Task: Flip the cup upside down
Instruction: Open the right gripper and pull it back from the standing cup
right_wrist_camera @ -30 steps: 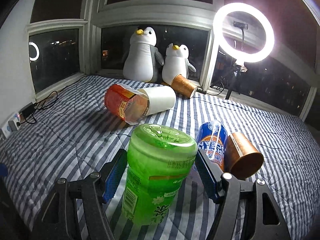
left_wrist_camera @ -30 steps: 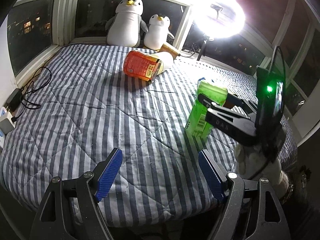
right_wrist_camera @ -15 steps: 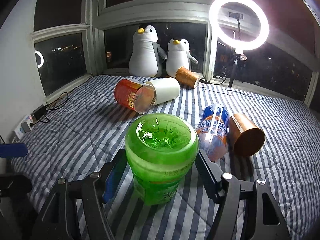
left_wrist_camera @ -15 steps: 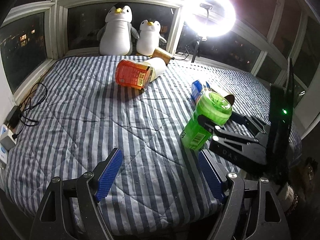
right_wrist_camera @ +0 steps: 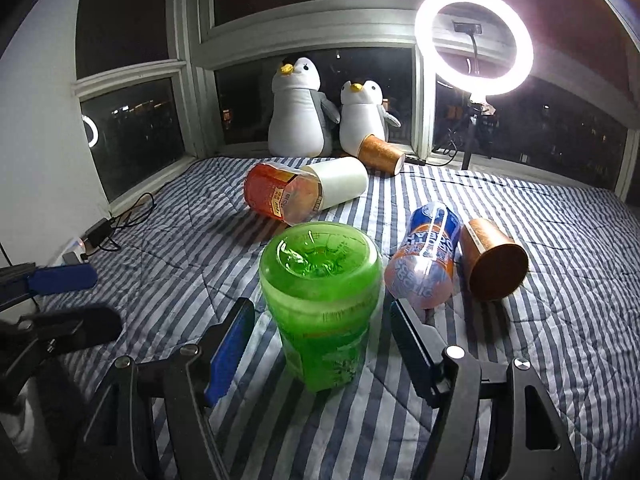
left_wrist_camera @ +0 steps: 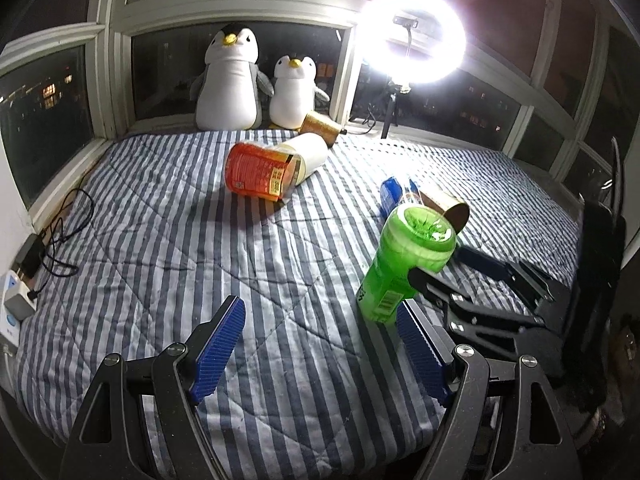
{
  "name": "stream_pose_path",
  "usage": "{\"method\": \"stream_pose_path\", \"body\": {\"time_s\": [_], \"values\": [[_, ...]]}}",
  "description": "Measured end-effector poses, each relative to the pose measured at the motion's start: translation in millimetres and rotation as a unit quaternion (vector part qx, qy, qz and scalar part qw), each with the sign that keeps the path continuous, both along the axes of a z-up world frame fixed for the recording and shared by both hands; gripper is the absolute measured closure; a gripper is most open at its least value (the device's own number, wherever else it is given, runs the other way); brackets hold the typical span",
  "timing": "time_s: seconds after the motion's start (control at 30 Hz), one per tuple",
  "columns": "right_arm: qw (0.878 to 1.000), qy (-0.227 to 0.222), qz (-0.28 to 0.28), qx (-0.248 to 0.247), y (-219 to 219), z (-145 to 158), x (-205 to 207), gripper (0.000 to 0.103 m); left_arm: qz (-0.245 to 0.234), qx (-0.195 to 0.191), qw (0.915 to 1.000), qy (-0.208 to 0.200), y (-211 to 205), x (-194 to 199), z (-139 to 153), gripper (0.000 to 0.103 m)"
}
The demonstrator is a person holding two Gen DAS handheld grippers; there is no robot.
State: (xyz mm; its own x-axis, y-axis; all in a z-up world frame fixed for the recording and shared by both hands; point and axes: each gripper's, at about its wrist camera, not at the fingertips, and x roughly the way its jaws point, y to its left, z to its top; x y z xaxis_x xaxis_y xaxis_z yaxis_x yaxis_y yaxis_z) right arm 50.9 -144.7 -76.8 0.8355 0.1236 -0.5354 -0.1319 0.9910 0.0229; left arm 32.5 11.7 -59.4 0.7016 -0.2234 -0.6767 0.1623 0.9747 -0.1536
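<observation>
**Green cup stood base-up on the bed**

The green cup (right_wrist_camera: 320, 304) stood on the striped bed (left_wrist_camera: 160, 240) with its base facing up, leaning slightly in the left wrist view. The right tongs (right_wrist_camera: 322, 350) flanked it, spread, with a gap visible between each pad and the cup. The left tongs (left_wrist_camera: 320, 356) hung spread over bare quilt, just beside the cup. Behind it lay a blue can (right_wrist_camera: 426, 256) and a copper cup (right_wrist_camera: 494, 264), touching each other.

A bed with a grey-and-white striped quilt (left_wrist_camera: 168, 216) fills the bay of white-framed windows (right_wrist_camera: 132, 128). Outside is dark. A lit ring light (right_wrist_camera: 474, 40) stands at the far right.
</observation>
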Motion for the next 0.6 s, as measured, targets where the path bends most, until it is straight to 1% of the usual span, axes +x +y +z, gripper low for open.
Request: {"method": "stream_pose_path", "body": {"time_s": [0.33, 0.6], "values": [[0.999, -0.008, -0.029, 0.016, -19, 15, -27, 0.036, 0.000, 0.011, 0.9993, -0.035, -18, 2, 13, 0.022], [0.998, -0.009, -0.055, 0.023, -33, 25, -43, 0.035, -0.006, 0.013, 0.9988, -0.046, -30, 3, 15, 0.022]]}}
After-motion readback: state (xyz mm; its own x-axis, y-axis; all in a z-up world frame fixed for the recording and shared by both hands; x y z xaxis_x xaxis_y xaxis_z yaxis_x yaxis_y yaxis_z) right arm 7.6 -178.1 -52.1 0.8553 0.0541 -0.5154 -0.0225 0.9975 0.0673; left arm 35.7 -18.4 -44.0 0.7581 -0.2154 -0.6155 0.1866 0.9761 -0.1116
